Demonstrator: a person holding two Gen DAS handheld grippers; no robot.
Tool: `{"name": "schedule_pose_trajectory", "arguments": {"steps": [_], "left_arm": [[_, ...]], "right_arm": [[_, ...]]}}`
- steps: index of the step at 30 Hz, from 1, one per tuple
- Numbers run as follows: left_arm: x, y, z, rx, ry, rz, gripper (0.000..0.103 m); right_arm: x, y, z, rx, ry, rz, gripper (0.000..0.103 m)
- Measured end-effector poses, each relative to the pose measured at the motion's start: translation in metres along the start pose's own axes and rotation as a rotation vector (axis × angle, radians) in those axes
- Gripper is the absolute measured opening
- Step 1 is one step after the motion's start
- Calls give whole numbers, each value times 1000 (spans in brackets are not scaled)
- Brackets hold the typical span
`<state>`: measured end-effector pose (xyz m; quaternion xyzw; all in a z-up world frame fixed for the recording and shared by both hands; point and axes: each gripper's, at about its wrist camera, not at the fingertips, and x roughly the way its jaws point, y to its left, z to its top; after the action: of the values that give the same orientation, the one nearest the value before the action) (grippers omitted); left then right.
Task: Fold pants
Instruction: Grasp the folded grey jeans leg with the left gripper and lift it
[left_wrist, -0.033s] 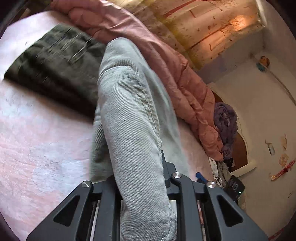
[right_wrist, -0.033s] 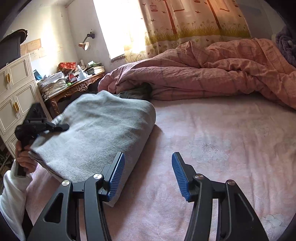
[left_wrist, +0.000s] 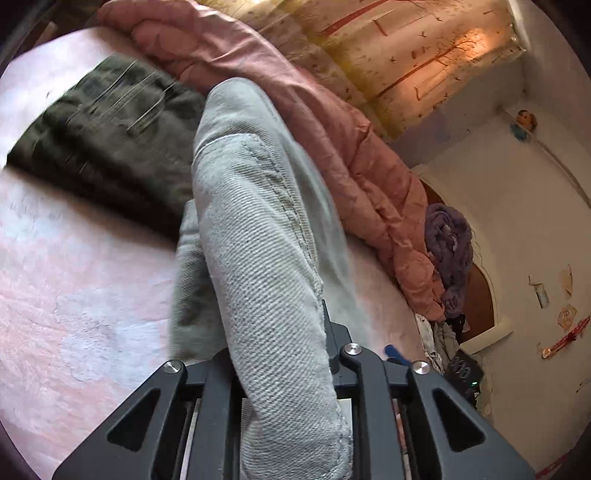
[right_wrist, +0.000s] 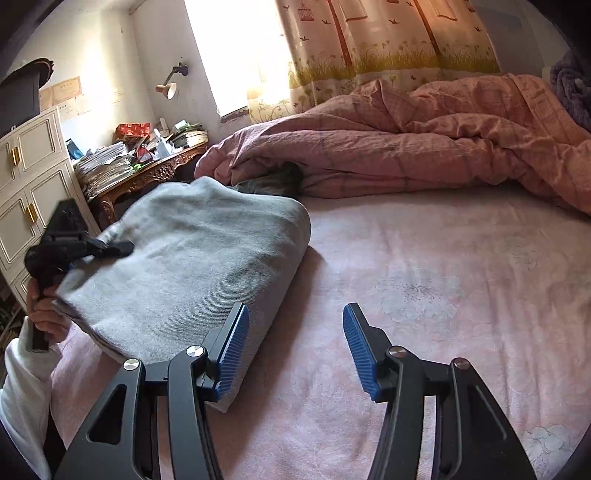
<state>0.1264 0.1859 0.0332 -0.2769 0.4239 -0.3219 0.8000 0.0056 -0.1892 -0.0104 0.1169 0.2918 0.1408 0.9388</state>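
Running lengthwise from left tongs (left_wrist: 284, 354), pants (left_wrist: 258, 258) point toward quilt (left_wrist: 332, 147).

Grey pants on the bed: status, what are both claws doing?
Left claw shut on grey pants. Right claw open, empty, above the pink sheet beside them. Dark green garment lies just behind.

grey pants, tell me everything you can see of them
The folded grey twill pants lie as a thick bundle on the pink bedsheet, a stitched seam showing. The left gripper is shut on one end; the open right gripper stands beside the near edge, gripping nothing.
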Motion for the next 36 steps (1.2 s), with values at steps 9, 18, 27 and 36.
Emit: {"name": "schedule_pose_trajectory", "arguments": {"steps": [9,18,27,36], "left_arm": [[20,-122,26,132,25,30,14],[60,-193,25,207,74,-36,14],[42,-118,18,95,22,-101,14],[37,34,-6,-35,126,61,17]], "right_arm": [[-9,-25,-1,105,-18,-2,55],[-13,-39,-4,152,-17,-14,55],[-11,-43,-6,173,-4,-21,55],[-14,-26,-7,97,-21,-64,55]]}}
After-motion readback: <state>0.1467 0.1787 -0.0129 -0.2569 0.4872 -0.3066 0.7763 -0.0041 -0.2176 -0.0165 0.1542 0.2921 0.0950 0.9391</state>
